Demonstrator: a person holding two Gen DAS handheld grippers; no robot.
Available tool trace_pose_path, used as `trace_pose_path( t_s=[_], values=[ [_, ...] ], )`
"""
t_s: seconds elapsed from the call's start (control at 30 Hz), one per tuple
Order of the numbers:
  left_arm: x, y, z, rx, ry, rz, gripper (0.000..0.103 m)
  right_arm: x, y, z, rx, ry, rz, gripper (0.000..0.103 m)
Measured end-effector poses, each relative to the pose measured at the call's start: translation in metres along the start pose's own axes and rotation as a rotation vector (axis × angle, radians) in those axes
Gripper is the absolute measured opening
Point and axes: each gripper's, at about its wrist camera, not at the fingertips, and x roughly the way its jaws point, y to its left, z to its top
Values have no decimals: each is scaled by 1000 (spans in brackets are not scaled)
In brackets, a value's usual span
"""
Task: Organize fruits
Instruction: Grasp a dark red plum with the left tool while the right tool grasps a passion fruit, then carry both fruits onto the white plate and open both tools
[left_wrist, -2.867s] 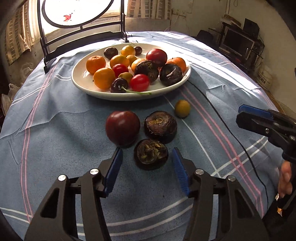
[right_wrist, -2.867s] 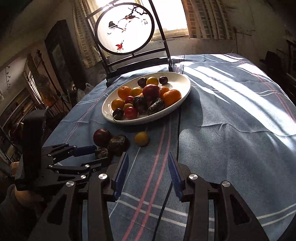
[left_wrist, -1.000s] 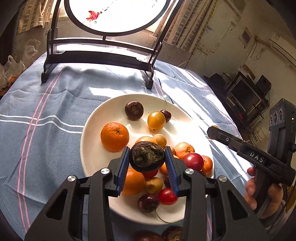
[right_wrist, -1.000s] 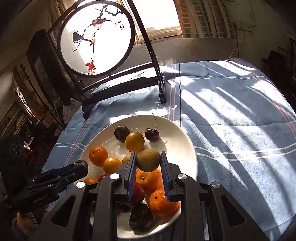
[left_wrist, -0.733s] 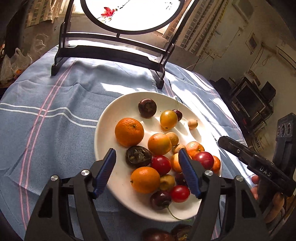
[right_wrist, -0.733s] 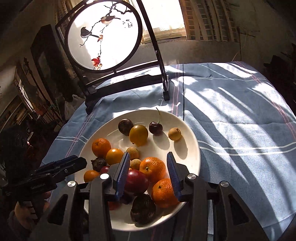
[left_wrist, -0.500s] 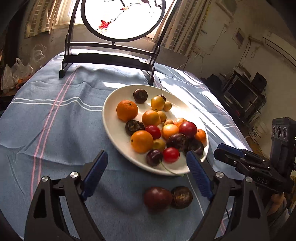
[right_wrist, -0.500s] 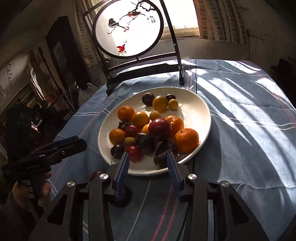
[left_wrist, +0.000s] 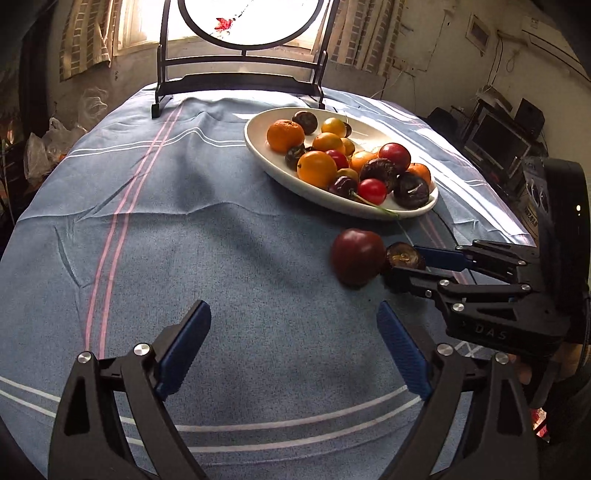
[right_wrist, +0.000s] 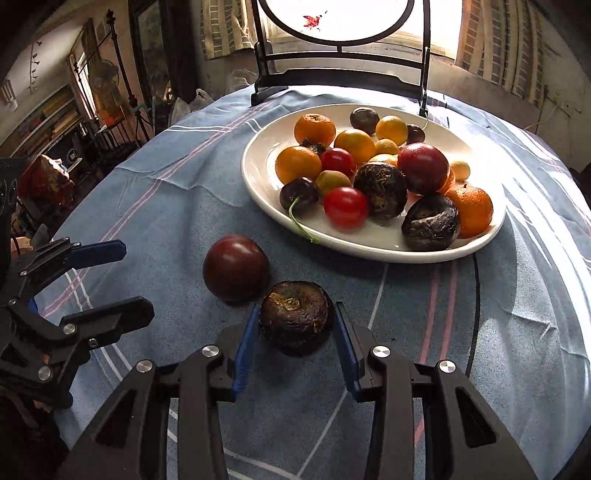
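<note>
— Blue cloth (right_wrist: 155, 206), and only two fruits off the plate (right_wrist: 258, 184): a dark plum (right_wrist: 235, 268) and a wrinkled chestnut (right_wrist: 295, 317). Which claw is nearer?

— Right gripper (right_wrist: 294, 341), clearly. The chestnut sits straight ahead between its blue pads (right_wrist: 243, 350), low on the cloth, stem scar up, the plum touching or just beside it on the left.

— Is it clamped on?

— Hard to tell. The pads flank it closely, but a sliver of gap may remain on each side; I'd say spread and about to close, not yet gripping.

— And the left gripper (left_wrist: 293, 345)?

— Wide open, holding nothing, over bare cloth, with the plum well ahead and to its right.

— So the move?

— Probably squeeze across the chestnut's width, lift, and carry it forward and slightly right to the plate. The plum alongside could roll if nudged.
</note>
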Motion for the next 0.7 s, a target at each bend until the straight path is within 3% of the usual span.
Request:
trace_pose_path(
  t_s=[0.2, 0.43, 0.53, 0.57, 0.6, 0.63, 0.7],
  values=[
    [5, -18, 9, 47, -5, 29, 89, -35, -18, -17, 67, -135, 42, 40],
    [32, -54, 34, 158, 17, 67, 89, -66, -56, -52, 161, -147, 35, 40],
    [50, -57, 39, 160, 45, 76, 89, -72, -65, -62, 176, -145, 30, 40],
    [54, -55, 39, 147, 52, 73, 78, -73, -67, -65, 178, -147, 29, 40],
    [59, -52, 39, 135, 81, 48, 55, -74, -68, -66, 180, -149, 29, 40],
    [62, -50, 39, 122, 105, 13, 47, -75, -69, -67, 183, -153, 30, 40],
    [56, -51, 36, 131, 87, 12, 39, -76, -70, -67, 186, -163, 30, 40]
  ],
)
